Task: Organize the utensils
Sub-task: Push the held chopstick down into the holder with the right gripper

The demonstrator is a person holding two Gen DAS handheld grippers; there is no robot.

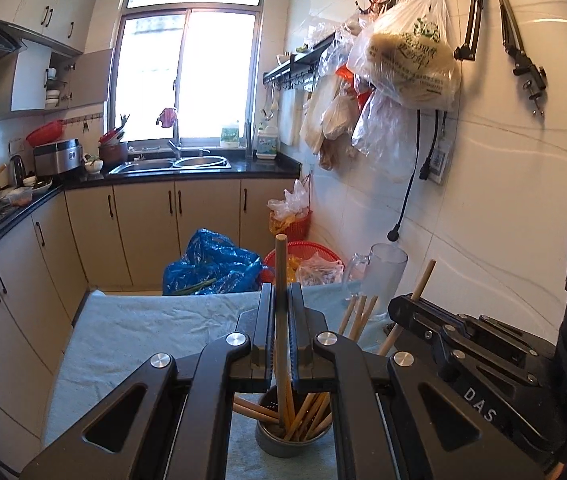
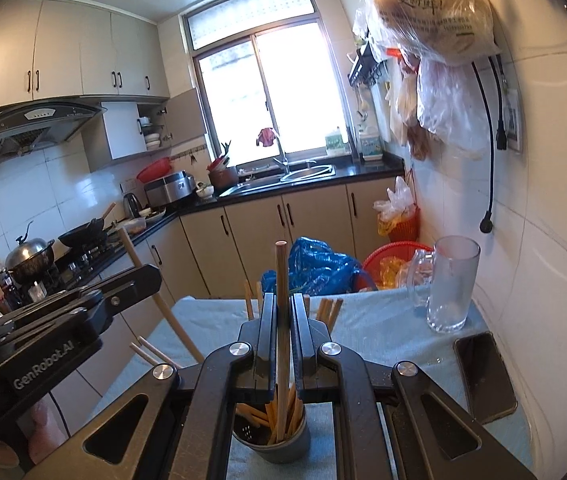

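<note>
A grey metal utensil cup [image 1: 283,442] [image 2: 275,446] stands on the blue cloth and holds several wooden chopsticks. My left gripper [image 1: 281,300] is shut on one upright wooden chopstick [image 1: 280,272], its lower end inside the cup. My right gripper [image 2: 282,308] is shut on another upright chopstick [image 2: 282,276], its lower end also in the cup. The right gripper shows in the left wrist view [image 1: 411,308] with its chopstick [image 1: 423,280]. The left gripper shows in the right wrist view [image 2: 139,276] with its chopstick [image 2: 155,292].
A frosted glass mug [image 1: 383,272] [image 2: 449,284] stands at the table's far right. A black phone [image 2: 483,376] lies on the cloth [image 2: 383,332] by the wall. Blue bag [image 1: 211,264] and red baskets [image 1: 307,252] sit on the floor beyond the table.
</note>
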